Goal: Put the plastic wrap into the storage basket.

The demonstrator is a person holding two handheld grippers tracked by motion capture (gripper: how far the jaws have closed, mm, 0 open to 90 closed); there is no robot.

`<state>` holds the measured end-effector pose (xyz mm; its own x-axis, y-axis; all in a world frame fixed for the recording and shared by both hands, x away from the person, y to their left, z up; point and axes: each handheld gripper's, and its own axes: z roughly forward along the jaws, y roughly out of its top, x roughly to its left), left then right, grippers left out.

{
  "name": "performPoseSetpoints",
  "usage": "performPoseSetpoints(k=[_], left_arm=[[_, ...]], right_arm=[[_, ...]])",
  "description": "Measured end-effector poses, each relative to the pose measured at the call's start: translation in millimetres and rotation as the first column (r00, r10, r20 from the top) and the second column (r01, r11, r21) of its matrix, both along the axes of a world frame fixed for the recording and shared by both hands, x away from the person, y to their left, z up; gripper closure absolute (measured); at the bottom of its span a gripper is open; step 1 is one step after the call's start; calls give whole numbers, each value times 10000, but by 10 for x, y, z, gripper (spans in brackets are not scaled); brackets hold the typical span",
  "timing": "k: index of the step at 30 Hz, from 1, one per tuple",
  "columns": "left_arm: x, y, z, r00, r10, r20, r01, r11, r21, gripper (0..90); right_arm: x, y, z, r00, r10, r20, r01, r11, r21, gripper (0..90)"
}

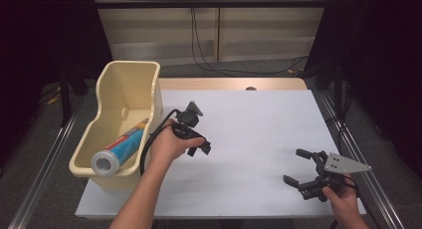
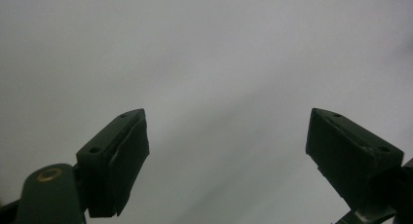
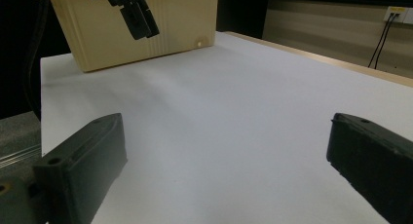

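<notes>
Two hand-held grippers, left (image 1: 200, 148) and right (image 1: 294, 165), both agape, empty; tube (image 1: 121, 147) in bin (image 1: 130, 75).

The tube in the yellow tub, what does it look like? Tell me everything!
The tube is a long round can, mostly light blue with a red and orange band along one side and some print too small to read. Its near end is a shiny silver circle. It looks like cardboard or plastic with a metal end. It lies on its side, slanted, inside the cream plastic tub at the table's left edge, its silver end up against the tub's near wall. No fingers touch it.
</notes>
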<state>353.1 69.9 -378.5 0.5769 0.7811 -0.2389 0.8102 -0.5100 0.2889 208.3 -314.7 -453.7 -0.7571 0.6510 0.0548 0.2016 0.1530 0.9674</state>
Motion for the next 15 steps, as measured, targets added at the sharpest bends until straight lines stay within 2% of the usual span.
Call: performPoseSetpoints(k=[4,6,9,12,15], left_arm=[[-52,16,-73,9991,-88,404,102,9993,-349,156],[-73,35,-113,9993,-83,354,101,9987,-505,156],[-107,60,-170,9986,-124,511,156,9979,-630,156],[-139,87,-200,9958,-118,911,207,9950,-977,156],[-179,99,-230,9893,-204,1447,395,9907,-1303,156]], right_arm=[[0,2,0,10000,4,5,-4,10000,-6,6],[2,5,-3,10000,-2,12,2,10000,-16,6],[2,11,-2,10000,20,27,-20,10000,-23,6],[2,14,-3,10000,33,17,-33,10000,-49,6],[3,16,-5,10000,45,3,-45,10000,-62,6]])
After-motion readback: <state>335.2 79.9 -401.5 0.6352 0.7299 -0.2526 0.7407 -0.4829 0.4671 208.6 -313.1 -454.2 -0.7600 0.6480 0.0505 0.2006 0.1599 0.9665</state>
